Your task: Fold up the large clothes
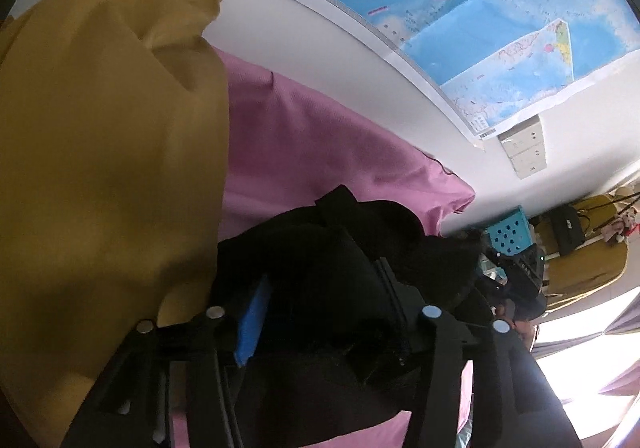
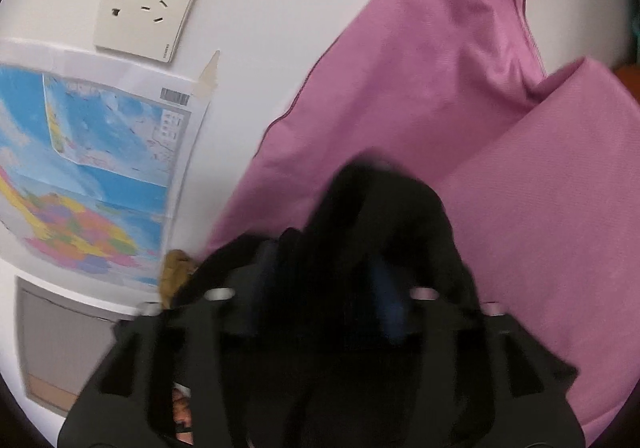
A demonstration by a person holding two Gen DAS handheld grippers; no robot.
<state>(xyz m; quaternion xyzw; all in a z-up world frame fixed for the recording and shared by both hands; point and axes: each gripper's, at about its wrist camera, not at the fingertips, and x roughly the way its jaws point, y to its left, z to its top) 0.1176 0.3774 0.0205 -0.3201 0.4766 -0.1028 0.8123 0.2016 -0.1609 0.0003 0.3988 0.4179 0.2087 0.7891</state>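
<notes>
Black cloth [image 1: 340, 268] lay bunched between and ahead of the left gripper [image 1: 320, 304], whose fingers [image 1: 252, 324] stood apart; the blue pad on the left one showed bare, not pressing the cloth, so they read as open, though the right pad was hidden in the dark folds. Left of those fingers a mustard cloth [image 1: 108, 152] hung in a broad slack sheet, and beyond the fingertips a pink sheet [image 1: 320, 144] spread toward a white wall [image 1: 320, 40] bearing a blue map [image 1: 500, 8] and a socket [image 1: 524, 148]. Far right of the fingers sat a small blue box [image 1: 510, 234]. In the right wrist view, which was blurred, the right gripper [image 2: 324, 288] also had its fingers [image 2: 388, 300] spread, with the same black cloth [image 2: 380, 216] heaped between and over them; whether the pads touched it could not be told. Ahead and right of these fingers lay the pink sheet [image 2: 440, 68] with a pink pillow [image 2: 560, 208]; left of them, the wall carried the map [image 2: 92, 168] and a socket [image 2: 148, 4].
</notes>
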